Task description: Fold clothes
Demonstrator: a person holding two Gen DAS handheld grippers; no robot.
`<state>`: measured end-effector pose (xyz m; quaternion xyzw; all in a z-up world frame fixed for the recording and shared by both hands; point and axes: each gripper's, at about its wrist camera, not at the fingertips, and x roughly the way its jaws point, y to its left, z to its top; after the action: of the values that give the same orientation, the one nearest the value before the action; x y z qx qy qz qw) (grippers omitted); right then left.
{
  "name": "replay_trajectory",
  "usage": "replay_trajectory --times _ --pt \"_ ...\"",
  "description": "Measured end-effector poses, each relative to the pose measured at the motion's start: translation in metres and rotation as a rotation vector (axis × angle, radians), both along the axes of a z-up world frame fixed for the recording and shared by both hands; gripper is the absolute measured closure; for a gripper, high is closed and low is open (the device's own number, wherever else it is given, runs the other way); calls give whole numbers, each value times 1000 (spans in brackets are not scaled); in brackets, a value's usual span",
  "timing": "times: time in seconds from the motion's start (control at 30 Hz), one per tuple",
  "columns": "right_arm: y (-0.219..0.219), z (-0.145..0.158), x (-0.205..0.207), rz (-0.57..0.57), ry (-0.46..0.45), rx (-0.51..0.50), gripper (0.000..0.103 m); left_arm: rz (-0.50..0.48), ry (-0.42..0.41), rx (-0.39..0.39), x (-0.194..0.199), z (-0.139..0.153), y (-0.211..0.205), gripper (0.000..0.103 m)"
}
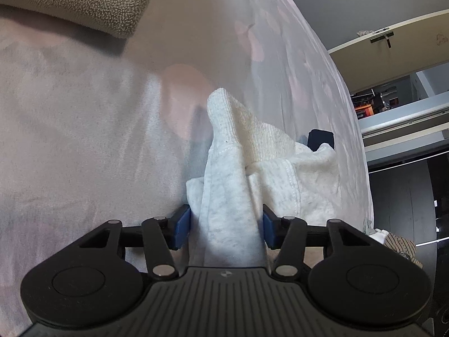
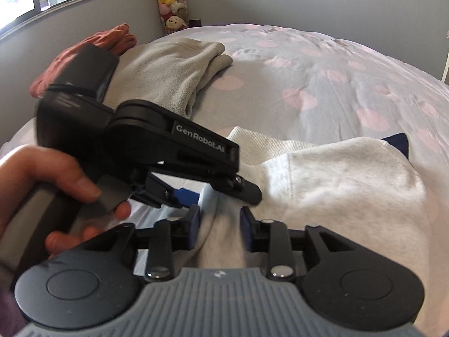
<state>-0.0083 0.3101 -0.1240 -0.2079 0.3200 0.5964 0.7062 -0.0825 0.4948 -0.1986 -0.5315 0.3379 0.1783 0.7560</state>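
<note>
The light grey sweatshirt [image 2: 336,185] lies bunched on the bed [image 2: 294,78], whose grey cover carries pink blotches; its ribbed cream hem [image 1: 252,129] stands up in a peak in the left wrist view. The left tool [image 1: 226,226] has its blue pads [image 1: 182,226] on either side of a thick fold of the sweatshirt, pinching it; in the right wrist view the same left tool [image 2: 224,193] reaches in from the left, held by a bare hand [image 2: 56,191], its tip on the fabric. The right tool [image 2: 220,226] sits over another part of the sweatshirt; cloth fills the space between its pads [image 2: 194,226], but whether they press it I cannot tell. A folded beige fleece [image 2: 168,70] lies farther up the bed; a rust-red garment [image 2: 92,53] lies beyond it near the wall; plush toys [image 2: 171,0] are stacked in the corner; something dark blue [image 2: 397,141] peeks out behind the sweatshirt.
</note>
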Motion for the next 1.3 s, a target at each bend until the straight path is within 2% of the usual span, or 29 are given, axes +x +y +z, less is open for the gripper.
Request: replay_trajectory --times 0.07,0.13,0.2,0.3,0.37,0.5,0.6,0.8,0.87,1.1,1.3 --pt "-18 11 7 -14 -29 22 58 -11 4 11 1 2 -1 55" --pt "-38 19 20 -65 -69 44 48 -24 12 22 1 4 -2 52" --pt "-56 23 41 -137 -92 52 44 -28 13 26 1 4 -2 52" --pt "-79 16 84 -276 -53 34 44 -27 14 29 -2 5 -3 52" --pt "-93 5 117 -368 66 44 44 -31 20 44 -1 6 -5 52" --pt "-112 -27 181 -494 443 130 44 -31 29 71 1 8 -8 52" --pt "-113 -45 204 -514 574 189 44 -33 28 93 2 9 -9 54" --pt "-112 -89 230 -512 851 238 45 -6 20 113 4 6 -8 67" --pt "-110 -98 234 -495 916 254 47 -13 23 135 7 6 -10 71" --pt "-104 -96 233 -458 883 253 65 -31 9 185 7 11 -13 80" --pt "-115 -63 213 -428 774 305 75 2 -25 265 -7 36 -32 85"
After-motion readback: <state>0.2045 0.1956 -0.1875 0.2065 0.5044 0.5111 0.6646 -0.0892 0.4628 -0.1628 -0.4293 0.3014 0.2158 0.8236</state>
